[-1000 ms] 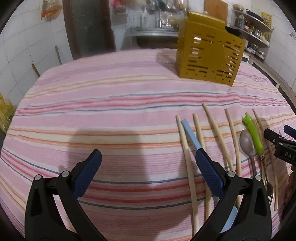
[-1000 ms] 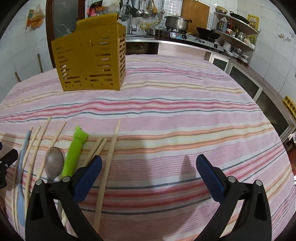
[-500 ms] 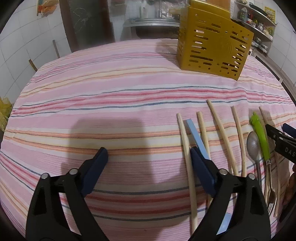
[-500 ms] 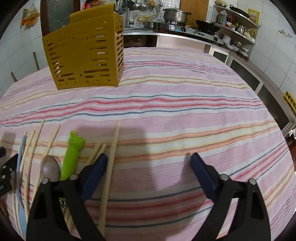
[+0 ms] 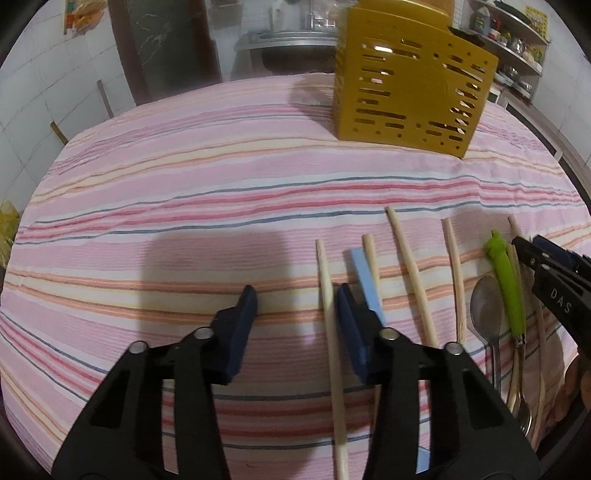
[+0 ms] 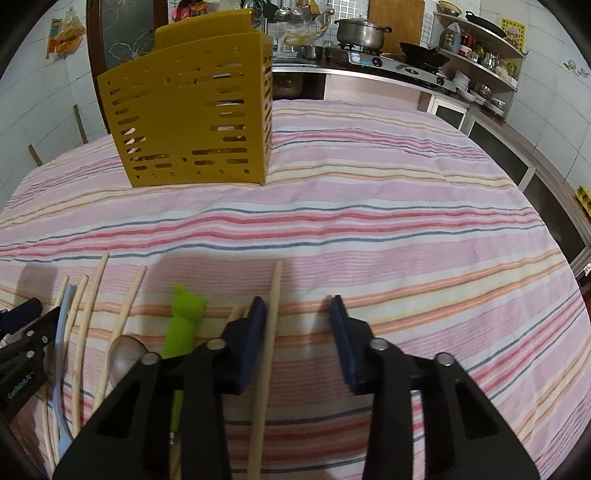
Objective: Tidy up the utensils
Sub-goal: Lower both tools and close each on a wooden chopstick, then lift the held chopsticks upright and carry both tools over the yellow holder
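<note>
A yellow slotted utensil holder stands upright at the far side of the striped tablecloth. Several wooden chopsticks lie side by side near the front edge, with a light blue utensil, a metal spoon and a green-handled utensil among them. My left gripper is open and empty, low over the cloth, with the leftmost chopstick between its fingers. My right gripper is open and empty, with the rightmost chopstick just inside its left finger.
The table edge curves away on the right, with kitchen counters, a stove with a pot and shelves behind. A tiled wall and a dark door stand on the left. The right gripper shows at the right edge of the left wrist view.
Both grippers have narrowed from wide open to partly open. Both have lowered and moved forward over the utensils. The utensils have not moved.
</note>
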A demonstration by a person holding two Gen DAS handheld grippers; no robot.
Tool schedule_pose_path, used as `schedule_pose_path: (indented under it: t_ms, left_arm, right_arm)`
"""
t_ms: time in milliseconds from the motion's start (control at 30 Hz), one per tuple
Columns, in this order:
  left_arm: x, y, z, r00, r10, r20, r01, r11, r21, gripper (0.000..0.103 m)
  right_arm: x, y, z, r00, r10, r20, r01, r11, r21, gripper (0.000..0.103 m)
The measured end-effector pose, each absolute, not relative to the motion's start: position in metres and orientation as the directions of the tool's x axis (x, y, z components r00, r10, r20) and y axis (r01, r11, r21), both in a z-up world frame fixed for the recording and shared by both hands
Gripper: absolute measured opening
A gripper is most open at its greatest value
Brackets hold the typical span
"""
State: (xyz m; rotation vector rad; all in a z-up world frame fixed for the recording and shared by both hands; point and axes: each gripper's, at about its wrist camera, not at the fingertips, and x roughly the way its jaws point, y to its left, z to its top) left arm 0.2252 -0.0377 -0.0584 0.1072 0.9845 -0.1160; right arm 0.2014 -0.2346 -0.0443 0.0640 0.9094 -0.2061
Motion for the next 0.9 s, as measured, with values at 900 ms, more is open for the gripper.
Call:
schedule_pose_path:
  t_ms: [900]
  left_arm:
    - [0.229,-0.038,-0.055,0.552,-0.064,-0.831,0.124,0.992,0.006,0.004]
  right_arm:
    - [0.203,-0.231,-0.036,0.602,-0.112,-0.79,0.206,0.978,0.018,0.007]
